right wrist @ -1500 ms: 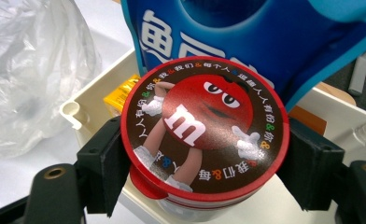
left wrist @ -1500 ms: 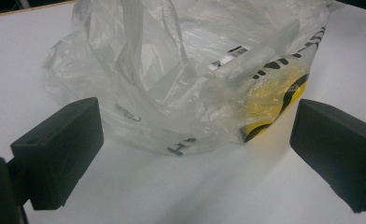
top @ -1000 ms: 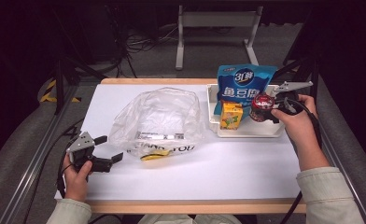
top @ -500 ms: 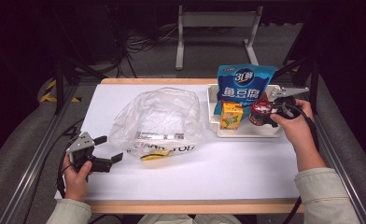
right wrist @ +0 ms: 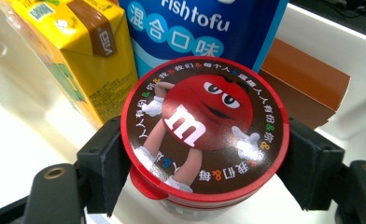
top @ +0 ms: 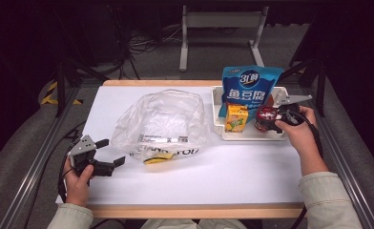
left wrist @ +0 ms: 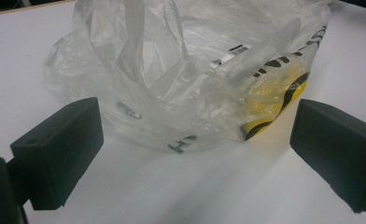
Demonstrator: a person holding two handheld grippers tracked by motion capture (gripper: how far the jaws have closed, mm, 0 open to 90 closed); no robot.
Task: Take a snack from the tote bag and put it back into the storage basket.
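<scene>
High view, right of frame: white tray (top: 217, 110) holding blue fish-tofu pouch (top: 248, 88), yellow juice carton (top: 235, 118), red-lidded candy tub (top: 266, 118). Right gripper (top: 275, 120) clamped on tub, both jaws pressed against its sides in right gripper view (right wrist: 204, 154). Centre: crumpled clear plastic bag (top: 162, 124) on white table (top: 223, 167). Lower left: left gripper (top: 109, 152), jaws spread wide, just short of bag, touching nothing.
</scene>
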